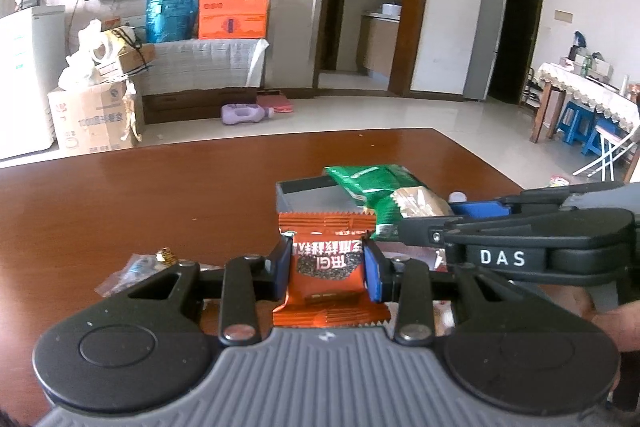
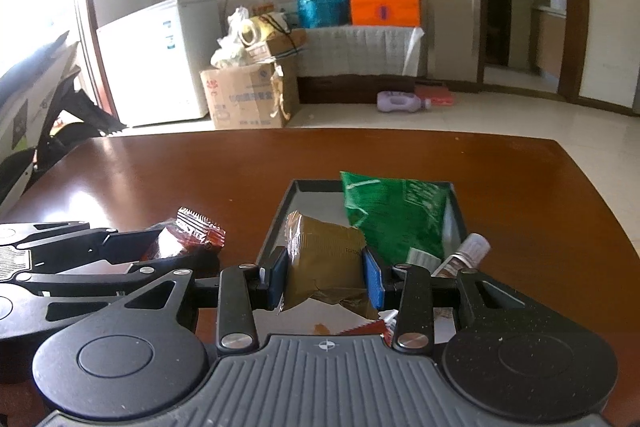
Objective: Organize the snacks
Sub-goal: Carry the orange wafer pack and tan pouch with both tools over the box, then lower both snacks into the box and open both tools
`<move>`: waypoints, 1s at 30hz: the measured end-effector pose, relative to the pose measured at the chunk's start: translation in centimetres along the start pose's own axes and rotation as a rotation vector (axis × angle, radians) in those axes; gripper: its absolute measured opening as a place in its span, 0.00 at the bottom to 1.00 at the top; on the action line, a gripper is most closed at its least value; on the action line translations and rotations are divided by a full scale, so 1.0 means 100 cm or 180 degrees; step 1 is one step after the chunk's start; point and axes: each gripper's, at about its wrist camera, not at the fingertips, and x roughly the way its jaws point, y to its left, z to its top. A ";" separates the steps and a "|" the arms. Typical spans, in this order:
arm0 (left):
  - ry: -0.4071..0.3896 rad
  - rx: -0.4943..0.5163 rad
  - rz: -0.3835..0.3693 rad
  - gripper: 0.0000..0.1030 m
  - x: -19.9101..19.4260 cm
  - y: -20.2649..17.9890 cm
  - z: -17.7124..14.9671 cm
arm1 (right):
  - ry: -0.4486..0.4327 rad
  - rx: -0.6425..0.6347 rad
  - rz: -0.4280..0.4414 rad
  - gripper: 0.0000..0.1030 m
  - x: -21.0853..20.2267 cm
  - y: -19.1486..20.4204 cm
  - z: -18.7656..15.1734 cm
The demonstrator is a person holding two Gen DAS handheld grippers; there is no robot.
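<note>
My left gripper [image 1: 326, 273] is shut on an orange snack packet [image 1: 329, 303], held upright just left of the dark tray [image 1: 304, 197]. My right gripper [image 2: 325, 275] is shut on a brown snack packet [image 2: 325, 263], held over the near end of the tray [image 2: 276, 227]. A green snack bag [image 2: 394, 215] lies in the tray's far right part. From the right wrist view the left gripper [image 2: 180, 247] shows at the left with its orange packet [image 2: 196, 227]. In the left wrist view the right gripper [image 1: 404, 231] reaches in from the right with the brown packet [image 1: 420, 203].
A small bottle [image 2: 466, 255] leans at the tray's right side. Small wrapped items [image 1: 140, 267] lie on the brown table [image 1: 140, 195] to the left. More wrappers [image 2: 368, 327] lie under my right gripper. Beyond the table are boxes and a purple bottle [image 2: 402, 103] on the floor.
</note>
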 end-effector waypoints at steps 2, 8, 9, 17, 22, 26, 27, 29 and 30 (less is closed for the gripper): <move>0.0014 0.0003 -0.0024 0.33 0.004 -0.004 0.000 | -0.0001 0.0016 -0.0024 0.40 -0.001 -0.003 -0.001; 0.0045 0.0040 -0.0101 0.33 0.014 -0.016 -0.001 | -0.0014 0.0062 -0.0080 0.40 -0.003 -0.014 -0.003; 0.0049 0.0044 -0.0107 0.33 0.015 -0.017 -0.001 | -0.0021 0.0060 -0.0097 0.40 -0.003 -0.015 -0.003; 0.0095 0.0078 -0.0186 0.33 0.025 -0.029 -0.002 | 0.0005 0.0104 -0.0148 0.40 -0.001 -0.026 -0.006; 0.0158 0.0098 -0.0229 0.33 0.031 -0.033 -0.004 | 0.0038 0.0116 -0.0183 0.40 0.001 -0.030 -0.009; 0.0204 0.0121 -0.0263 0.33 0.035 -0.037 -0.005 | 0.0056 0.0121 -0.0199 0.41 0.002 -0.032 -0.010; 0.0213 0.0120 -0.0262 0.33 0.037 -0.038 -0.006 | 0.0061 0.0120 -0.0200 0.41 0.001 -0.034 -0.010; 0.0220 0.0117 -0.0272 0.33 0.039 -0.039 -0.005 | 0.0082 0.0121 -0.0206 0.41 0.002 -0.035 -0.011; 0.0221 0.0121 -0.0277 0.33 0.040 -0.040 -0.005 | 0.0099 0.0119 -0.0211 0.41 0.003 -0.036 -0.012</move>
